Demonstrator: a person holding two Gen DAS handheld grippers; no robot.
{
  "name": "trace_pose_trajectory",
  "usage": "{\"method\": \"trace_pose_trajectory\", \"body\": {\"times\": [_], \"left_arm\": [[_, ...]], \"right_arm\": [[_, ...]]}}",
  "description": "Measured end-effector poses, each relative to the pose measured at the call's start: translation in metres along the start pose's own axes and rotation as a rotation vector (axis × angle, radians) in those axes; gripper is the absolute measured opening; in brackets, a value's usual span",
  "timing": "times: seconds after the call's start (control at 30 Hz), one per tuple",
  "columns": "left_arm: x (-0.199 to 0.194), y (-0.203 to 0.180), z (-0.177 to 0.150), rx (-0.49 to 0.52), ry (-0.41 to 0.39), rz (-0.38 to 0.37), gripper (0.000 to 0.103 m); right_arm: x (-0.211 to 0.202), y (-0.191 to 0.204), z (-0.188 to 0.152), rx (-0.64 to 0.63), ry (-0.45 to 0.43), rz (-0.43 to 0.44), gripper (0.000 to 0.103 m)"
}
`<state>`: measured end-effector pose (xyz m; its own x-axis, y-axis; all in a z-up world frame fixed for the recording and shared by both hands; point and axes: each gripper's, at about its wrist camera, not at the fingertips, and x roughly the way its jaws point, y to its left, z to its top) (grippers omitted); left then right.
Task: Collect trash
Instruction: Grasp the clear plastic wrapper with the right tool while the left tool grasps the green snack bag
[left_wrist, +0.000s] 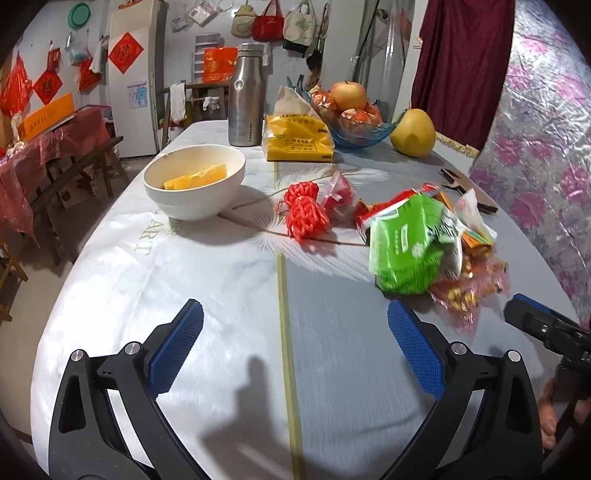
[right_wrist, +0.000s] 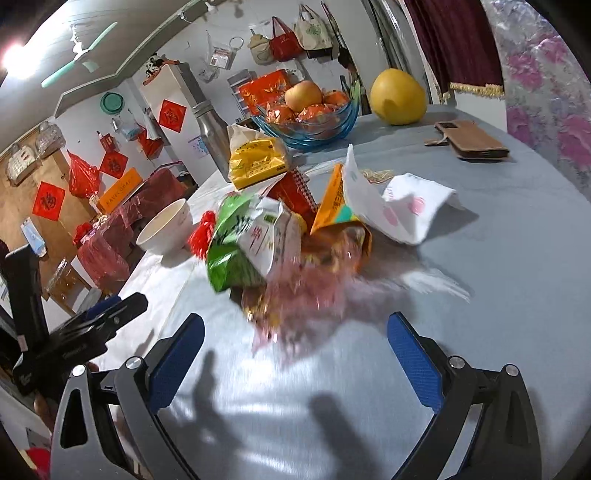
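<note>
Left wrist view: the left claw (left_wrist: 295, 347) hovers low over the cloth-covered worktop (left_wrist: 221, 280), its blue-padded fingers (left_wrist: 177, 347) spread wide and gripping nothing. Ahead and to its right lies the trash pile (left_wrist: 428, 243): a green wrapper (left_wrist: 406, 243) on top, orange and red packets behind it, and a pink candy bag (left_wrist: 469, 291) spilling toward the viewer. A red knotted cord (left_wrist: 304, 212) lies just left of the pile. Farther left stands a white bowl (left_wrist: 194, 181) holding a yellow slice. At the worktop's far end are a steel flask (left_wrist: 248, 96), a yellow packet (left_wrist: 297, 138), a blue glass fruit bowl (left_wrist: 360, 133) and a yellow pomelo (left_wrist: 413, 133). The right claw (left_wrist: 532, 317) enters at the right edge; from here its opening cannot be told. Part of a hand (left_wrist: 550, 417) shows below it.

Right wrist view: the right claw (right_wrist: 295, 350) points straight at the trash pile (right_wrist: 288, 236), fingers (right_wrist: 415, 362) wide apart and empty, the blurred pink candy bag (right_wrist: 306, 291) lying just beyond the fingertips; whether they touch it cannot be told. The green wrapper (right_wrist: 229, 258) sits left in the heap, with a white crumpled wrapper (right_wrist: 399, 206) to the right. A brown phone case (right_wrist: 472, 140) lies well apart near the far right edge. The left claw (right_wrist: 110, 314) appears at the left, beside the white bowl (right_wrist: 166, 229).
</note>
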<state>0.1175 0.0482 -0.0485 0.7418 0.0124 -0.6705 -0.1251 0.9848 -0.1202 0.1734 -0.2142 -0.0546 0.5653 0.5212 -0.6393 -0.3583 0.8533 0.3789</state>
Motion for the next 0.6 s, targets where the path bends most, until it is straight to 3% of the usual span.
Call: {"method": "trace_pose_trajectory", "body": {"times": [0.23, 0.27, 0.33, 0.37, 0.43, 0.6], "left_arm": [[0.021, 0.003, 0.012, -0.026, 0.009, -0.017, 0.096], [0.025, 0.004, 0.012, -0.034, 0.021, -0.015, 0.096], [0.027, 0.007, 0.012, -0.051, 0.022, -0.033, 0.096], [0.024, 0.011, 0.011, -0.071, 0.007, -0.050, 0.096], [0.021, 0.014, 0.009, -0.088, -0.011, -0.056, 0.096], [0.023, 0.018, 0.009, -0.109, 0.009, -0.136, 0.096]], "right_arm": [[0.022, 0.002, 0.012, -0.002, 0.008, 0.001, 0.094], [0.023, 0.003, 0.012, -0.011, 0.000, 0.008, 0.086], [0.024, 0.003, 0.011, -0.021, 0.002, 0.000, 0.041], [0.023, 0.001, 0.011, -0.011, -0.002, 0.020, 0.034], [0.015, -0.001, 0.009, 0.004, -0.044, 0.029, 0.028], [0.004, -0.010, -0.007, 0.035, -0.061, 0.056, 0.028]]}}
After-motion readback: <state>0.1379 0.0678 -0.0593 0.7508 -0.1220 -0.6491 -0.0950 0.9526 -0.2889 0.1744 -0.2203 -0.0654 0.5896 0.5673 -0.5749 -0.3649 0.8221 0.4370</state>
